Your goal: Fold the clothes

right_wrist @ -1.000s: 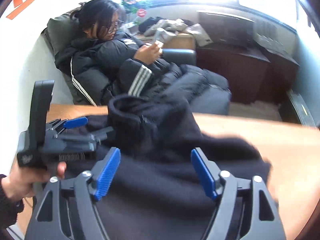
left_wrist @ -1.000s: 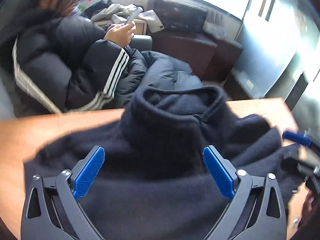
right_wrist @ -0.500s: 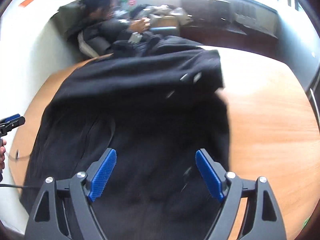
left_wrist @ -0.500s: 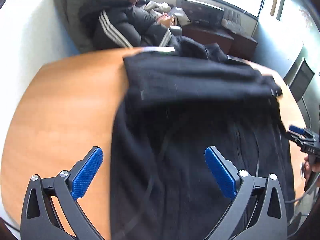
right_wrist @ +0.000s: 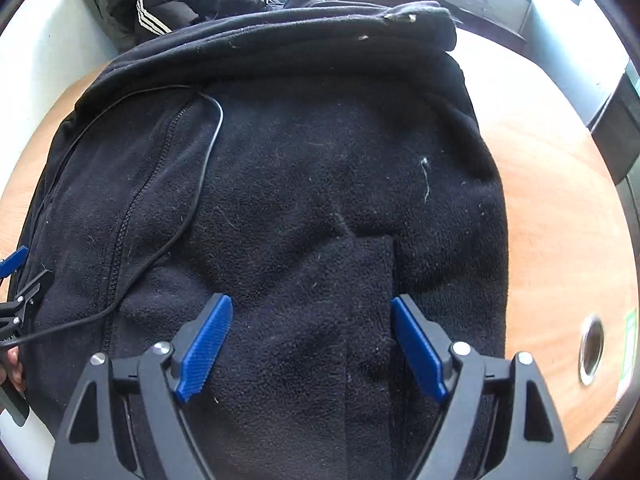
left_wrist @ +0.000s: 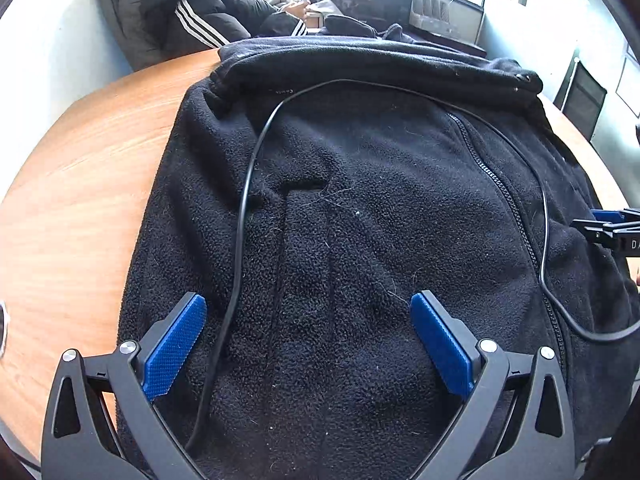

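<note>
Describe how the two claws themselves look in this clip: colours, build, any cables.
The left claw and the right claw look alike: black angular frames, silver screws, ribbed blue finger pads. A thin black cable trails over the fleece.

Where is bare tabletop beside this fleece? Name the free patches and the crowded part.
Bare wooden table lies between the black fleece jacket and the table's left rim. A second patch runs from the jacket's right edge to a metal grommet. The middle is crowded: jacket, a black cable across it, left gripper and right gripper above it.
</note>
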Demonstrator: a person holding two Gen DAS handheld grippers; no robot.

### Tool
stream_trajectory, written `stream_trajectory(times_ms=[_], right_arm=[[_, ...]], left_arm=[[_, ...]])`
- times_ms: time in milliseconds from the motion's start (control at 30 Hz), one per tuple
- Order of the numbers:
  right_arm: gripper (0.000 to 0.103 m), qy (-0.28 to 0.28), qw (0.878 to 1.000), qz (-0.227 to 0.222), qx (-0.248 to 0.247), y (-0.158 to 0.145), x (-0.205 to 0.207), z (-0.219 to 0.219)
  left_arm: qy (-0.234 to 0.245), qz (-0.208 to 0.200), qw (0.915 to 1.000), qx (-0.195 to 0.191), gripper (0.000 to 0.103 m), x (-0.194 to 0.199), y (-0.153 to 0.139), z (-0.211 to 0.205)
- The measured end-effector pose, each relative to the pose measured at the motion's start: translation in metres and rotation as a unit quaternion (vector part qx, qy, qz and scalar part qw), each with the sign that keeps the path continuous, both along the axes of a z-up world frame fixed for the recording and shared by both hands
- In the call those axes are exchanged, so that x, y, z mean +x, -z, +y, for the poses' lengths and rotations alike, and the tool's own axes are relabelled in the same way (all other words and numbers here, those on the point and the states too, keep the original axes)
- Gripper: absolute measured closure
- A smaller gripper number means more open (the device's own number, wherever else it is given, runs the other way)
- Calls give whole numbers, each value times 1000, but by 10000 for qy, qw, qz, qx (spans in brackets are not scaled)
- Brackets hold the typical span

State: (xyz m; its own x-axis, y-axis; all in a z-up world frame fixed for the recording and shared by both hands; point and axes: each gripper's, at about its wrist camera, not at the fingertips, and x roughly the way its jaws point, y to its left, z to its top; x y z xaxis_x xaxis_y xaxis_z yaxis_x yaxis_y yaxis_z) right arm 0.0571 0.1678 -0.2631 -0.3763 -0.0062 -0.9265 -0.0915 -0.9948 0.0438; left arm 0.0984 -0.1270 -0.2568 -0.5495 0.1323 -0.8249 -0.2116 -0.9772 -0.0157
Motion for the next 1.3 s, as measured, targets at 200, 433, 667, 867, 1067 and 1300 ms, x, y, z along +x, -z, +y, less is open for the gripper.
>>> stream_trajectory(times_ms=[200, 433, 667, 867, 1067, 1300], right_arm=[[17, 35, 10000, 87, 31, -1, 22, -5], [8, 98, 9919, 1133, -569, -88, 73, 7], [8, 532, 9887, 903, -1073, -63, 195, 44], [8, 967, 9778, 595, -1764, -10, 235, 79], [9, 762, 9619, 348, -2604, 28, 212, 87], [21, -184, 9687, 77, -2474, 28, 186, 68]], left_arm=[[-33, 148, 9999, -21, 0, 34, -5, -9], [81, -1, 9995, 318, 0, 75, -67, -18], [69, -495, 9987, -78, 0, 155, -60, -49], [-581, -564, 9966, 146, 0, 177, -33, -106], [-411, -721, 9920, 952, 0, 153, -1, -142], [409, -1184, 9832, 1324, 3, 128, 18, -123]])
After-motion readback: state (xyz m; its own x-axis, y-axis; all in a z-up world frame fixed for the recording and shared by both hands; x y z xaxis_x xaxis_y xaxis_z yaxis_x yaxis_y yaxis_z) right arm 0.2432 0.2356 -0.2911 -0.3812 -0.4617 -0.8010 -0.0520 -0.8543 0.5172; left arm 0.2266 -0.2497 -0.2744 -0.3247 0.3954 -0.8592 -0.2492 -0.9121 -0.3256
